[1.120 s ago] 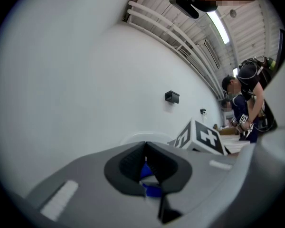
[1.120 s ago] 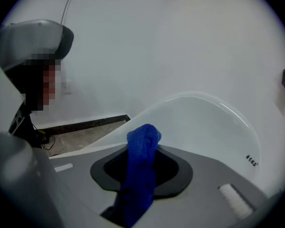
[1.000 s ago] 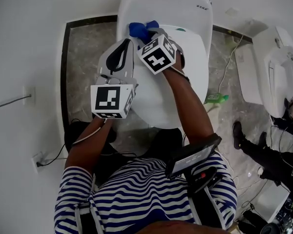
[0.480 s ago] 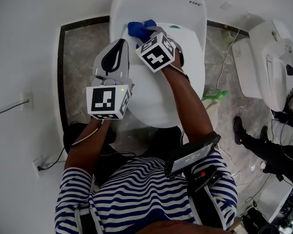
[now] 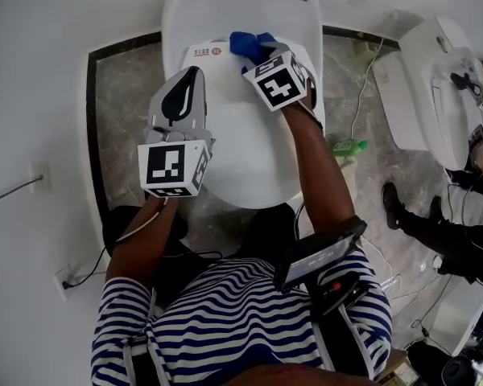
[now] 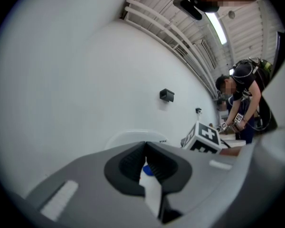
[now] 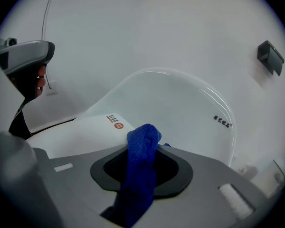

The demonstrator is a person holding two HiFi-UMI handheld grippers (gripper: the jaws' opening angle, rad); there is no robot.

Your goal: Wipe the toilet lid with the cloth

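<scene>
A: Right hand-held gripper (image 5: 260,55), what's it doing?
B: Clamped on the blue cloth (image 7: 142,146). The cloth is bunched between the jaws, sticking out past the tips and hanging below them.

A: Where's the cloth sitting?
B: Right at that gripper's tips, on the back end of the white toilet lid (image 5: 241,143). The tank (image 5: 233,6) is just beyond it. A small red-and-white sticker (image 5: 203,52) lies on the lid just left of the tips.

A: Cloth flat on the lid?
B: No, it's a wad. Can't tell how hard it presses.

A: Left hand-held gripper (image 5: 193,79)?
B: Jaws together at the tips, nothing between them. Through the slit below the tips you see white lid and a speck of the blue cloth.

A: Where is it relative to the right one?
B: To its left and nearer the person, over the lid's left side. Can't tell if it touches the lid.

A: Anything else?
B: A green bottle (image 5: 346,145) on the floor, right of the right arm. A second toilet (image 5: 435,95) farther right.
</scene>
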